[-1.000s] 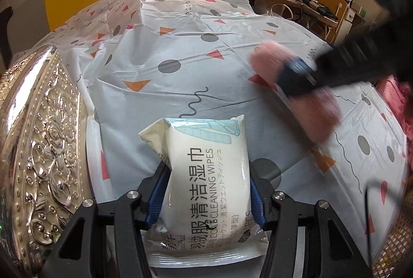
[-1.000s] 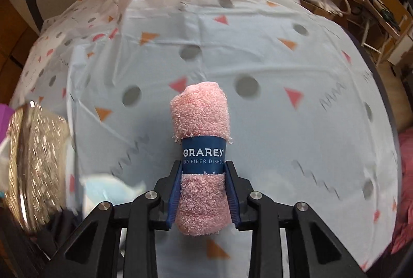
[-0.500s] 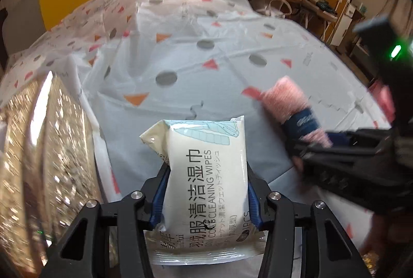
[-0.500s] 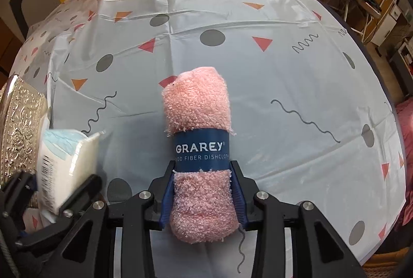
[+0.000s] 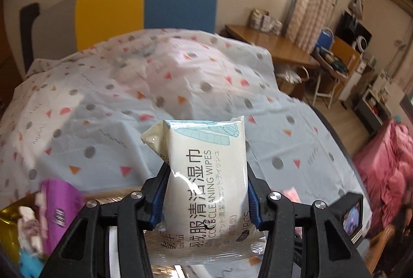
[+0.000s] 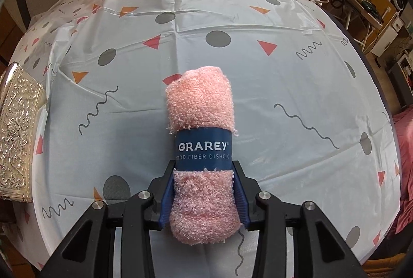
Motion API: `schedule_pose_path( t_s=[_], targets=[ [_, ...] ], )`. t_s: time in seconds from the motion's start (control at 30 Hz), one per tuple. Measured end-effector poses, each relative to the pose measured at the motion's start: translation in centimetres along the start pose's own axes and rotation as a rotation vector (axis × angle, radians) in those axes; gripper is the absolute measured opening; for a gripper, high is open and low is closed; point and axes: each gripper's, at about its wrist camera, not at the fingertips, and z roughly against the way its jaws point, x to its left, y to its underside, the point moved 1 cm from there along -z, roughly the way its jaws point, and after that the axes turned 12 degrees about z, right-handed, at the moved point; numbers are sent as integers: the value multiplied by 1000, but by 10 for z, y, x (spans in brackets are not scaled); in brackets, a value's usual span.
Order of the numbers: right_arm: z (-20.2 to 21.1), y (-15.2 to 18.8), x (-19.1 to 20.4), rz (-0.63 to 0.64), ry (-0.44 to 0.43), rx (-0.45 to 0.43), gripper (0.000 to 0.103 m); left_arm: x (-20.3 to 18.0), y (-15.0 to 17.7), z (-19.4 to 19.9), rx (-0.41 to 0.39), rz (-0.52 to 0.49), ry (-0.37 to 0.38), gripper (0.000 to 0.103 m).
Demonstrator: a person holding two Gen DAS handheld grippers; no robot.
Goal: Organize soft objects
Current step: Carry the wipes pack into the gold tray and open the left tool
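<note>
Jaws grip wipes pack (image 5: pixel 204 174); ornate box (image 6: pixel 18 138) left of dishcloth roll (image 6: pixel 202 148).

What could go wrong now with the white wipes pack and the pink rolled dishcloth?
Left gripper, jaws just closed further, pinches the glossy white plastic wipes pack by its sides, aloft: it may slip.
Right gripper: jaws have just been opening around the fluffy pink rolled dishcloth; fibres could snag, dragging it along.

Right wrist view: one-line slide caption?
Right gripper, jaws just eased wider, around a rolled pink dishcloth lying on the patterned tablecloth.
</note>
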Motion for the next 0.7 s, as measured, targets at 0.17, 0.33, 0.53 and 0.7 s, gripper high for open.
schedule_pose_path(
  t_s=[0.17,0.33,0.53,0.7],
  targets=[
    [2,0,6,15,14,-1,41,60,-28,24,-62,76,-69,52],
    [-2,-1,18,27,25,-5,41,131,-35,48,-109,156,-144,52],
    [-3,2,26,49,44,-10,41,222,-12,78,-126,284,-228,52],
    [-1,2,32,58,52,-11,41,287,25,109,-127,377,-282,52]
  ],
)
